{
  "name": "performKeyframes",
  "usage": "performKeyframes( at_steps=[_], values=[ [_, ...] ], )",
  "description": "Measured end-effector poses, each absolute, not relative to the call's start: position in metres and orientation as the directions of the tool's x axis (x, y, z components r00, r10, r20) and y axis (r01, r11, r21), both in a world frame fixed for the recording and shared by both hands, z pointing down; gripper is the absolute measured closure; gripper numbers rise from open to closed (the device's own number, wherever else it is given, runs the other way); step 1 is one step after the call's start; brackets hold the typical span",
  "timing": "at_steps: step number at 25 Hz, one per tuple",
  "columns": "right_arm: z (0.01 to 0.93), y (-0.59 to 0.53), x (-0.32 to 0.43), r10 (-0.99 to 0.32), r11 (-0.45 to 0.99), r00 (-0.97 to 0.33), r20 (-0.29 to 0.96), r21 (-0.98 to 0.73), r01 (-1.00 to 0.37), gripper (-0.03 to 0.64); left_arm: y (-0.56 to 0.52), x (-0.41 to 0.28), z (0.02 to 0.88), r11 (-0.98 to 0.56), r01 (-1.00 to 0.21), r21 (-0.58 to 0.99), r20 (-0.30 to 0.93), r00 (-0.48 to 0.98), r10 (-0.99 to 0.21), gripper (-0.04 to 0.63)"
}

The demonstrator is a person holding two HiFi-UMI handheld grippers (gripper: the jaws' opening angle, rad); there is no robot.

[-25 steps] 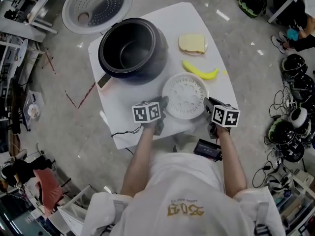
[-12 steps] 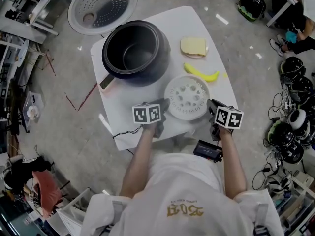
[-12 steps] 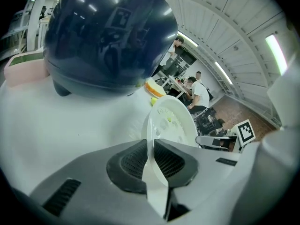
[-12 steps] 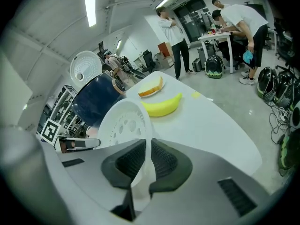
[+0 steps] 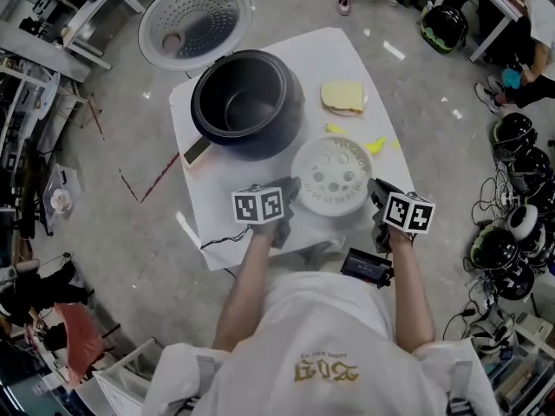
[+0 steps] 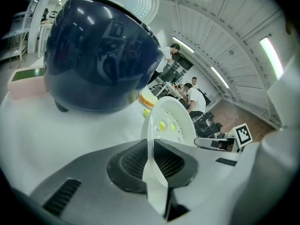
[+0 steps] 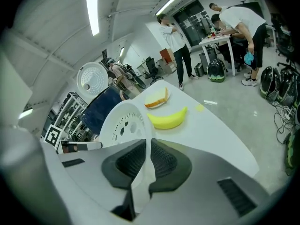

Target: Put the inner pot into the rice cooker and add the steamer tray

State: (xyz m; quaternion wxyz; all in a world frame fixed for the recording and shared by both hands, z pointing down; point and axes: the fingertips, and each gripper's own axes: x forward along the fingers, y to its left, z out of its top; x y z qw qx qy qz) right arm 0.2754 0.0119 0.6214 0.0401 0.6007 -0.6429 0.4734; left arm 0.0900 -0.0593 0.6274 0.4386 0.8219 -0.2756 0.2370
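Note:
Both grippers hold the white perforated steamer tray (image 5: 331, 176) lifted off the table, near its front edge. My left gripper (image 5: 289, 191) is shut on the tray's left rim (image 6: 171, 121), my right gripper (image 5: 375, 189) on its right rim (image 7: 124, 121). Both pairs of jaws have just been closing, with the thin rim pinched between the pads. The dark rice cooker (image 5: 247, 102), with its pot open to view, stands behind and to the left, its round lid (image 5: 195, 22) swung back. In the left gripper view the cooker (image 6: 101, 60) looms just ahead.
A yellow banana (image 5: 375, 146) lies partly hidden behind the tray, and a slice of bread (image 5: 343, 98) sits beyond it on the white table (image 5: 217, 224). A black cord hangs off the table's front left. Helmets and cables lie on the floor to the right.
The steamer tray has risen off the table with both grippers and now covers part of the banana. The cooker has not moved.

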Motion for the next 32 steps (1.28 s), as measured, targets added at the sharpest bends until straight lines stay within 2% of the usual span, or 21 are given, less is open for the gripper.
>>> performKeyframes(
  at_steps=[14,32],
  values=[
    [0.570,-0.013,0.279,-0.801,-0.110,-0.298,0.519,-0.617,-0.779,0.577,-0.081,0.091,0.569,-0.505,-0.641,0.578,0.564,0.761,-0.320,0.541],
    [0.504,-0.043,0.279,-0.846,0.038,-0.370,0.383,-0.649,-0.760,0.577,-0.097,0.088,0.494,-0.551,-0.634,0.542,0.457,0.773,-0.440,0.541]
  ],
)
